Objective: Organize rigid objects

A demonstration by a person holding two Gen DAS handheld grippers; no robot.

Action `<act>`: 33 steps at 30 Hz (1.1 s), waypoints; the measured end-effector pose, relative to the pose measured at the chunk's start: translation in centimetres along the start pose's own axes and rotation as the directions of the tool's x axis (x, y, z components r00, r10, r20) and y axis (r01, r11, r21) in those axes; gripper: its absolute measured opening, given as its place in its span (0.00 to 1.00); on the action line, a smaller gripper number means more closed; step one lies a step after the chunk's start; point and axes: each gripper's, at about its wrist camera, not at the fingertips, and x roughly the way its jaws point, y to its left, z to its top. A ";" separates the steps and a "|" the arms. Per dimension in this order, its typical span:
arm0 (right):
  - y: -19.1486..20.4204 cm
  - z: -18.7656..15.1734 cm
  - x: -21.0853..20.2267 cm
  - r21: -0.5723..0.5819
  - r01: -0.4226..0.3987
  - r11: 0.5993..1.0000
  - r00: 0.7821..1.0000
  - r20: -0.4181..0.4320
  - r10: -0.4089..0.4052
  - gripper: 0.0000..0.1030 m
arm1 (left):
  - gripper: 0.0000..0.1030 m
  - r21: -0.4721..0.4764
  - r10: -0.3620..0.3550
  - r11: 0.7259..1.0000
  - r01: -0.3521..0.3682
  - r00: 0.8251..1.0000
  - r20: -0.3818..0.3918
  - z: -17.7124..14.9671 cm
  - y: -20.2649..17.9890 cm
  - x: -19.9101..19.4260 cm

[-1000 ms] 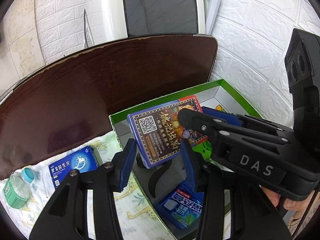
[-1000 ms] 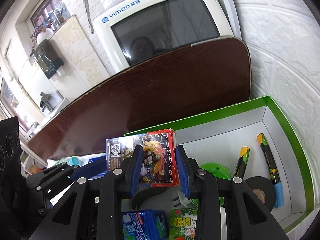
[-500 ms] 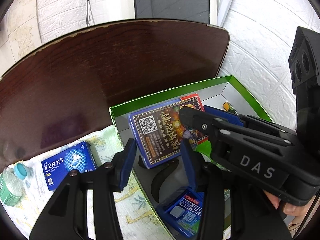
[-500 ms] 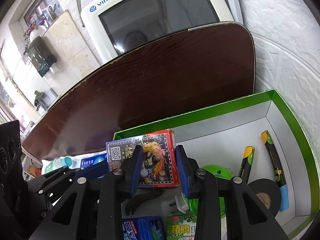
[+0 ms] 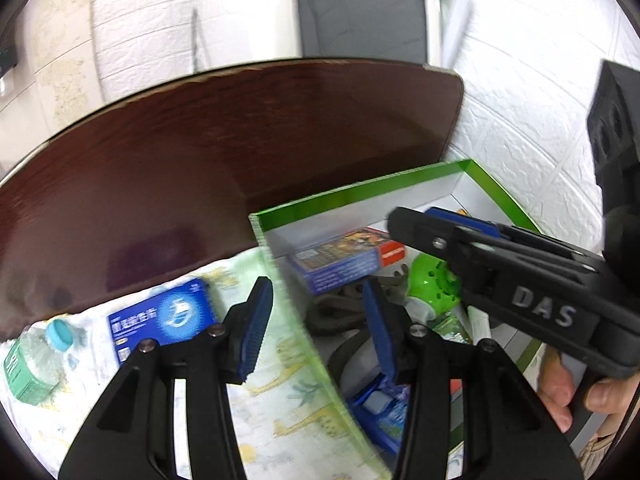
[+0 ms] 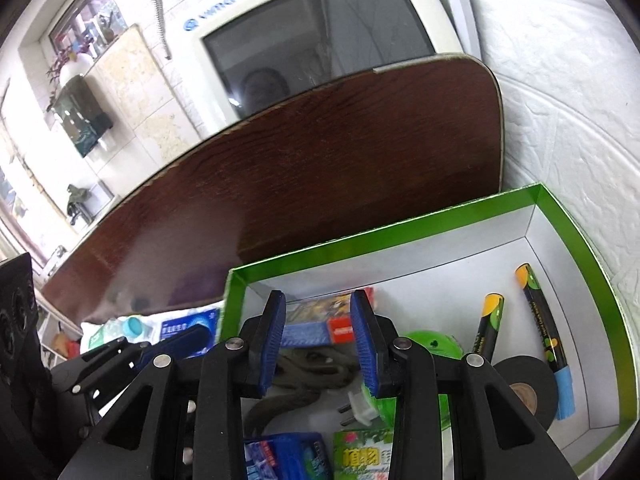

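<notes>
A blue and red card box (image 5: 336,258) (image 6: 320,312) lies flat in the far left corner of the green-rimmed carton (image 5: 360,192) (image 6: 400,236). My right gripper (image 6: 320,340) hovers just above it with its blue pads apart and nothing pressed between them. Seen from the left wrist, my right gripper (image 5: 416,216) reaches in from the right over the carton. My left gripper (image 5: 318,326) stands open over the carton's left wall, holding nothing. A blue medicine box (image 5: 160,320) lies on the patterned cloth (image 5: 280,420) to the left, outside the carton.
Inside the carton are two markers (image 6: 540,312), a black tape roll (image 6: 520,388), a green round item (image 6: 432,340), dark cable (image 6: 312,368) and a blue pack (image 6: 288,456). A small bottle (image 5: 28,356) lies far left. A brown board (image 5: 240,152) and monitor (image 6: 320,40) stand behind.
The card box stood tilted up in front of both grippers and now lies flat in the carton's corner. The left gripper has shifted left, towards the carton wall.
</notes>
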 end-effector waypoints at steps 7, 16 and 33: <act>3.3 -0.5 -0.8 -0.079 -0.046 0.996 0.999 -0.004 0.046 0.34 | 0.44 -0.161 0.123 0.981 -0.111 0.990 0.065 -1.5 4.9 -2.6; 9.8 -1.6 1.6 -0.176 -0.131 0.976 0.989 -0.095 0.115 0.34 | 0.48 -0.289 0.208 0.939 -0.189 0.978 0.036 -5.3 11.0 -4.0; 14.9 -3.6 10.2 -0.223 0.092 0.970 0.961 -0.236 -0.146 0.34 | 0.47 -0.381 0.104 0.920 -0.096 0.995 -0.001 -7.0 16.1 -0.5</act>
